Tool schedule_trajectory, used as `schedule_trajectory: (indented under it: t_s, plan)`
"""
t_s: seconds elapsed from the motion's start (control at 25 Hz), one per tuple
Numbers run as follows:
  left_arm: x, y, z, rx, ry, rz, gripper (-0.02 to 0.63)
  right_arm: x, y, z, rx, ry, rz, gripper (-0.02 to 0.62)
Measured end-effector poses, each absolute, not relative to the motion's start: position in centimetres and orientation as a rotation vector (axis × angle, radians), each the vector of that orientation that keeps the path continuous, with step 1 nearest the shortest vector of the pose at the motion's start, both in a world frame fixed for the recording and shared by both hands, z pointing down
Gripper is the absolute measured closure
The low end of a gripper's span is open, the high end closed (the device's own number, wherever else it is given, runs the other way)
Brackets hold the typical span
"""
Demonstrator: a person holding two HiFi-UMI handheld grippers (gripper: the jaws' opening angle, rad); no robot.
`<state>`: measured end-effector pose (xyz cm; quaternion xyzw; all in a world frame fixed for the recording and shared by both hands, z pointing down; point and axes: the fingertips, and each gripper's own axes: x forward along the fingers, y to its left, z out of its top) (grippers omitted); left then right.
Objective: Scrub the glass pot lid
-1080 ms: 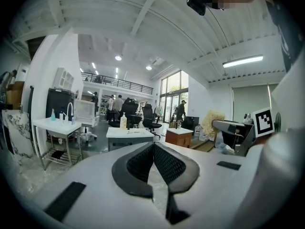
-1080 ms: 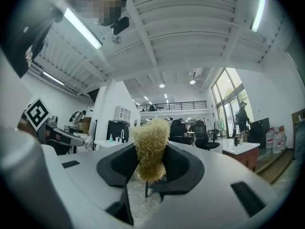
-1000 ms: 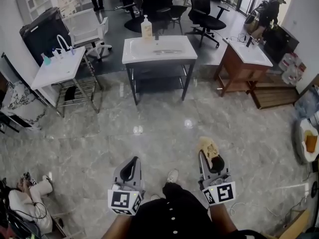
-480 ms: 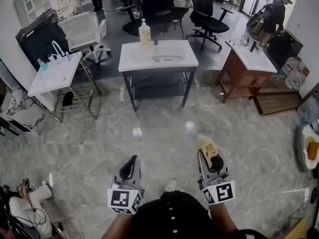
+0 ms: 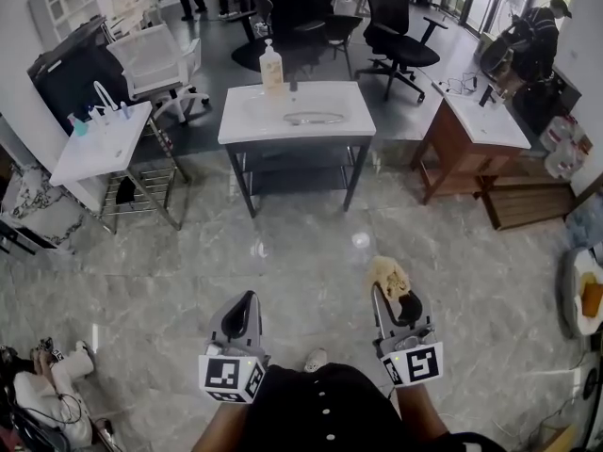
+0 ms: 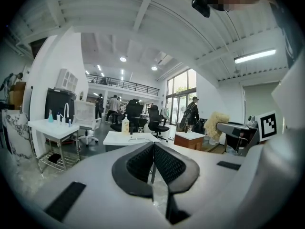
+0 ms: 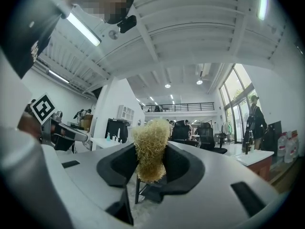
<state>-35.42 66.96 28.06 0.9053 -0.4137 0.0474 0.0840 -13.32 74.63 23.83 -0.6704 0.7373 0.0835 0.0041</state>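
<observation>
You hold both grippers low before your body, side by side and roughly level, aimed across the grey marble floor point(image 5: 283, 252). Your left gripper point(image 5: 247, 301) has its jaws pressed together with nothing between them, while your right gripper point(image 5: 394, 299) is clamped on a pale yellow fibrous scrubber point(image 5: 391, 275) that sticks up past its tips. What looks like the glass pot lid point(image 5: 314, 118) lies in the basin of the white sink stand point(image 5: 243, 125) straight ahead, just beside a soap bottle point(image 5: 271, 64), well apart from both grippers.
</observation>
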Motion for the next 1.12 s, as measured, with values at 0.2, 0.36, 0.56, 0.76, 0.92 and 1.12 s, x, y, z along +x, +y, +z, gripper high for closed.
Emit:
schedule_trajectory:
  t_s: [0.2, 0.36, 0.56, 0.76, 0.92, 1.12]
  plan:
    - [-34.2, 65.8, 28.4, 2.687, -1.26, 0.153, 0.58, -11.9, 73.2, 24.1, -2.076, 2.325, 0.259, 0.437]
    - [-34.7, 64.6, 28.3, 2.665, -1.305, 0.171, 0.58, -11.3, 72.3, 24.7, -2.071, 2.341, 0.231, 0.437]
    - [-33.8, 62.9, 28.8, 2.655, -1.295, 0.184, 0.58, -10.0, 70.3, 24.8, -2.076, 2.332, 0.217, 0.437]
    - [-31.9, 60.5, 28.8, 2.674, -1.252, 0.169, 0.58, -9.2, 68.3, 24.4, -2.081, 2.332, 0.247, 0.437]
    - [-30.6, 58.1, 29.2, 2.681, -1.237, 0.162, 0.58, -7.9, 66.1, 24.5, -2.114, 2.308, 0.252, 0.437]
    - [-29.1, 54.1, 28.8, 2.677, -1.23, 0.113, 0.58, -6.0, 62.6, 24.8, -2.157, 2.273, 0.226, 0.437]
